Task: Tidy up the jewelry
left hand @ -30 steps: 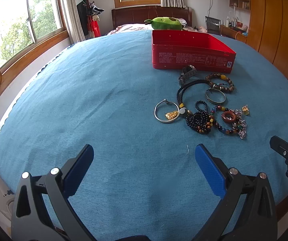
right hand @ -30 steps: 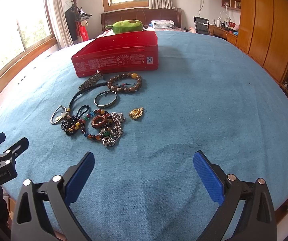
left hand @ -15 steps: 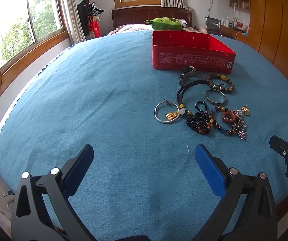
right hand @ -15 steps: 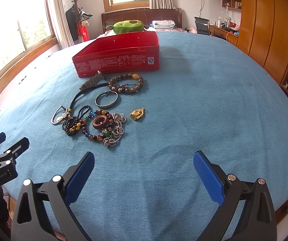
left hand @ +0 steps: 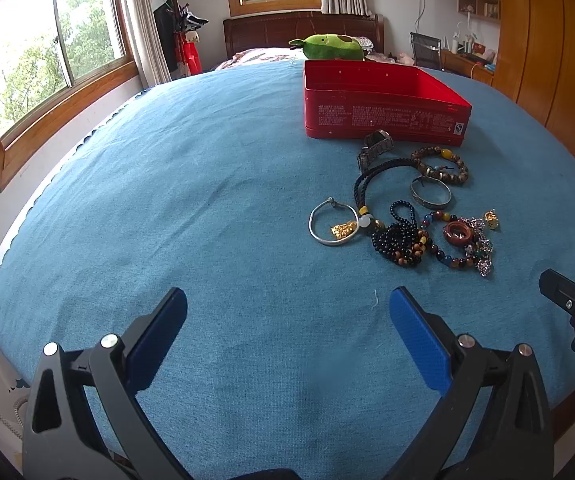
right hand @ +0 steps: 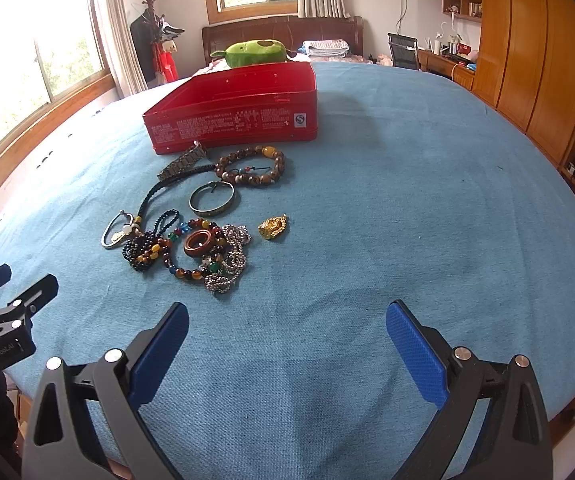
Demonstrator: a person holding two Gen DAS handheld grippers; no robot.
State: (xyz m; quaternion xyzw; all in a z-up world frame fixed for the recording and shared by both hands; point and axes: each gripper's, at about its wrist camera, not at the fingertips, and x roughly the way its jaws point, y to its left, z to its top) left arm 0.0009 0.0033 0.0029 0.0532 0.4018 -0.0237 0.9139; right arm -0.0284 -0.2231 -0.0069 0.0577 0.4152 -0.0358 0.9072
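A pile of jewelry lies on the blue cloth in front of an open red tin box (left hand: 383,120) (right hand: 235,120). It includes a silver bangle with a gold charm (left hand: 333,227), a brown bead bracelet (right hand: 252,168), a metal cuff (right hand: 212,199), a black cord necklace (left hand: 371,178), a red-brown ring (right hand: 199,242), a chain (right hand: 231,264) and a gold pendant (right hand: 273,227). My left gripper (left hand: 287,320) is open and empty, near the table's front, left of the pile. My right gripper (right hand: 287,334) is open and empty, right of the pile.
A green plush toy (left hand: 329,46) sits behind the box. The blue cloth (left hand: 167,200) covers a round table whose edge curves close on the left. Wooden wardrobes (right hand: 535,48) stand on the right, windows (left hand: 47,52) on the left.
The right wrist view has shifted slightly closer to the jewelry pile. The left gripper has stayed still. Both stay open.
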